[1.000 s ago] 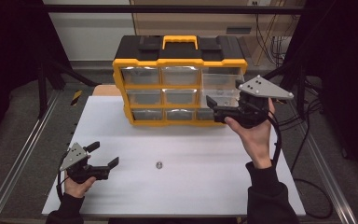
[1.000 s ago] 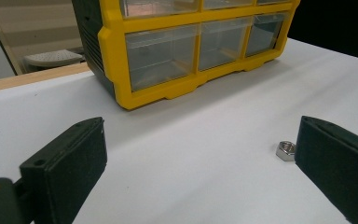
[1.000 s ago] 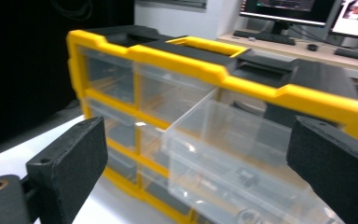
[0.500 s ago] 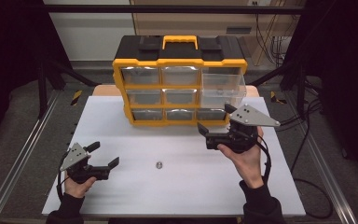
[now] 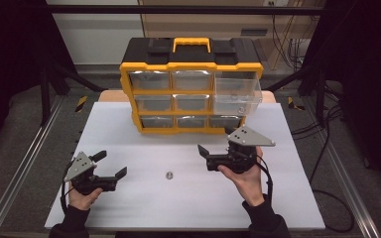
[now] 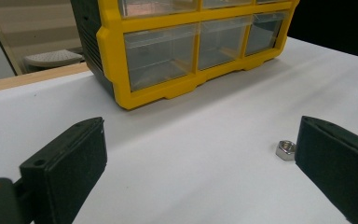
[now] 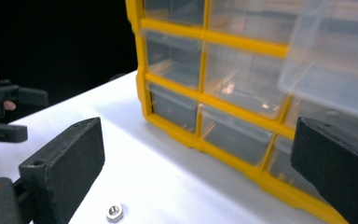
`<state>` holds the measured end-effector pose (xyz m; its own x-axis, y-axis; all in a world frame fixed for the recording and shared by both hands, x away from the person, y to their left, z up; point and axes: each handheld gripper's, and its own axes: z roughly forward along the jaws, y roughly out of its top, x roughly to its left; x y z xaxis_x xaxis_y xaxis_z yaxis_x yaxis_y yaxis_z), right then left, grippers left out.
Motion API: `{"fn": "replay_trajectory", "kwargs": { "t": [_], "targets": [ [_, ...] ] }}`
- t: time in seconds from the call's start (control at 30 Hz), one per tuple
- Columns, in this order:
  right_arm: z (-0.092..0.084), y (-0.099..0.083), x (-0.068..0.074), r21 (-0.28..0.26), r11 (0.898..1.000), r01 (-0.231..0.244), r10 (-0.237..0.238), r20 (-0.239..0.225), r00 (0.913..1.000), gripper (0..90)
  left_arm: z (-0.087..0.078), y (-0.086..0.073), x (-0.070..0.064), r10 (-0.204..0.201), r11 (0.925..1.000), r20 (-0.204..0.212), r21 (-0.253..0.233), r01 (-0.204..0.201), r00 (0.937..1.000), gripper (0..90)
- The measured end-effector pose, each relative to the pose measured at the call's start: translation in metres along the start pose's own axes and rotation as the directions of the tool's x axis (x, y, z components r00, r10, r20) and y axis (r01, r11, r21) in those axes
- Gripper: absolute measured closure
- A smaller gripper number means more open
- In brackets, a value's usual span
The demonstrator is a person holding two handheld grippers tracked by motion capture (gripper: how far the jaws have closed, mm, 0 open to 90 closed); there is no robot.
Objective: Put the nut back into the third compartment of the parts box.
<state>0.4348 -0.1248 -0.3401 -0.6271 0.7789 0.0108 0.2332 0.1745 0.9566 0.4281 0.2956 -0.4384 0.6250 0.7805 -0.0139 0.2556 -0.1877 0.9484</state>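
nut point(image 5: 169, 175) sitting loose on the white worktop point(image 5: 287, 198), about midway between the two hands and in front of the yellow and black drawer cabinet point(image 5: 191, 89). nothing has hold of it yet. the top right drawer point(image 5: 237, 94) is pulled out and looks empty from what i can see through the clear plastic, so my guess is the nut is meant to go in there. so the drawer part looks done, and the pick up and drop are both left.

right claw point(image 5: 204, 156) is spread wide, hovering over the worktop just right of the nut and pointed toward it; in the right gripper view the nut point(image 7: 114, 213) sits low down between its jaws, near the left one. left claw point(image 5: 111, 169) is spread too, holding nothing, resting near the front left of the worktop, and the nut point(image 6: 286, 150) shows just beside its right jaw in the left gripper view.

as for brands or labels, can't read any writing anywhere, the cabinet fronts look plain.
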Motion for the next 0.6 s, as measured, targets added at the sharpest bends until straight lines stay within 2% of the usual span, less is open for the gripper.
{"fn": "replay_trajectory", "kwargs": {
  "t": [0.3,0.6],
  "targets": [
    [0.029,-0.021,0.012,0.077,0.997,0.002,0.000,-0.028,0.9996,4.1,0.000,0.000,0.000,0.001,1.0000,0.000,-0.001,-0.001,1.0000,2.2],
    [0.059,-0.039,0.027,0.154,0.988,0.010,-0.002,-0.059,0.9983,4.7,0.000,0.000,0.000,0.001,1.0000,-0.001,-0.001,-0.001,1.0000,2.2]
  ]
}}
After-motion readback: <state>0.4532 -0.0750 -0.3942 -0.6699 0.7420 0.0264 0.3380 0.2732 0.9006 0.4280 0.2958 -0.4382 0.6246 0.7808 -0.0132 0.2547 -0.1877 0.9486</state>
